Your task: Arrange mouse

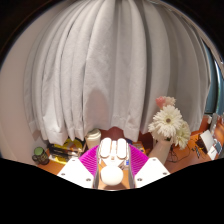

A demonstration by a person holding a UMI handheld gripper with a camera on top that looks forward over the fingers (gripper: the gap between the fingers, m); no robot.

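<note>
1. The mouse (113,149) is presenting as a white, rounded body with a seam running down its middle; it is sitting between the fingers of the tool (112,160), raised well above the surface (60,162).
2. The tool is closing on the mouse: both magenta pads (92,160) are pressing against its flanks, and the fingers are standing only as far apart as the mouse is wide.
3. A pale, rounded part is showing just below the mouse, between the finger bases; what it is cannot be told.
4. A vase (161,150) is standing to the right of the fingers, holding white flowers (167,121) with one pink bloom above them.
5. A small dark jar (39,155) is standing on the surface to the left; its contents are not readable.
6. Small cluttered items are lying beyond the fingers and at the far right, too small to identify.
7. White curtains (100,70) are hanging in folds across the whole background.
</note>
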